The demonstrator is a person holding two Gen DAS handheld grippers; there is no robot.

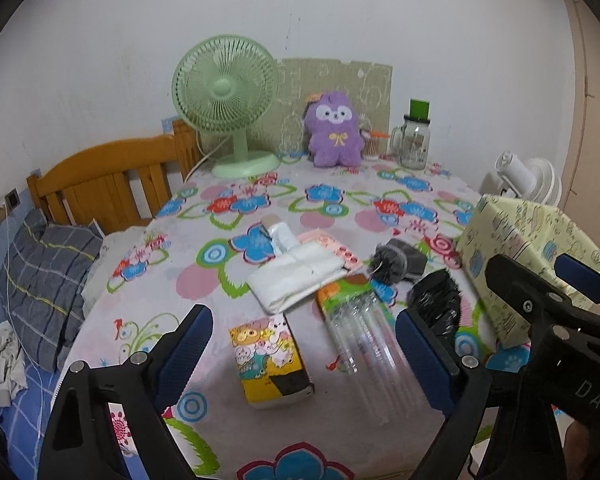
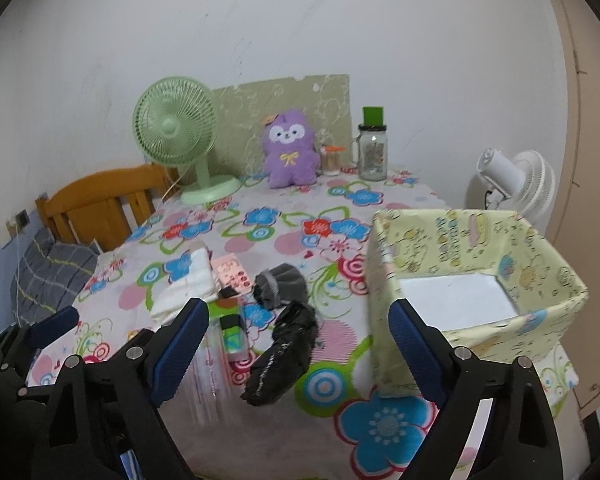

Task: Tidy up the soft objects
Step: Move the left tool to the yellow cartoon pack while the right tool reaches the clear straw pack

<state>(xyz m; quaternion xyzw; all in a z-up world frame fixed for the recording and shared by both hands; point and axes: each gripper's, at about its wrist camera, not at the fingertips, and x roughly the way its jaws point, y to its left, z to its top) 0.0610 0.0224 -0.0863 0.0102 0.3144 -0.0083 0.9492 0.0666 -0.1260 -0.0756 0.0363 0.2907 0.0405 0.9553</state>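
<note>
A folded white cloth (image 1: pixel 296 276) (image 2: pixel 186 288), a grey sock ball (image 1: pixel 394 265) (image 2: pixel 280 283) and a crumpled black bag (image 1: pixel 436 300) (image 2: pixel 286 354) lie mid-table. A yellow-green fabric box (image 2: pixel 476 276) (image 1: pixel 528 256) stands at the right, open-topped and with only its white floor showing. A purple plush (image 1: pixel 333 130) (image 2: pixel 289 150) sits at the back. My left gripper (image 1: pixel 304 350) is open above a yellow cartoon tissue pack (image 1: pixel 270 360). My right gripper (image 2: pixel 300 344) is open over the black bag, beside the box.
A clear plastic sleeve of straws (image 1: pixel 364 332), a pink card (image 2: pixel 236 274), a green fan (image 1: pixel 228 100), a glass jar (image 2: pixel 373 156) and a white fan (image 2: pixel 516 180) are around. A bed with a wooden headboard (image 1: pixel 108 176) and a pillow (image 1: pixel 40 280) lies left.
</note>
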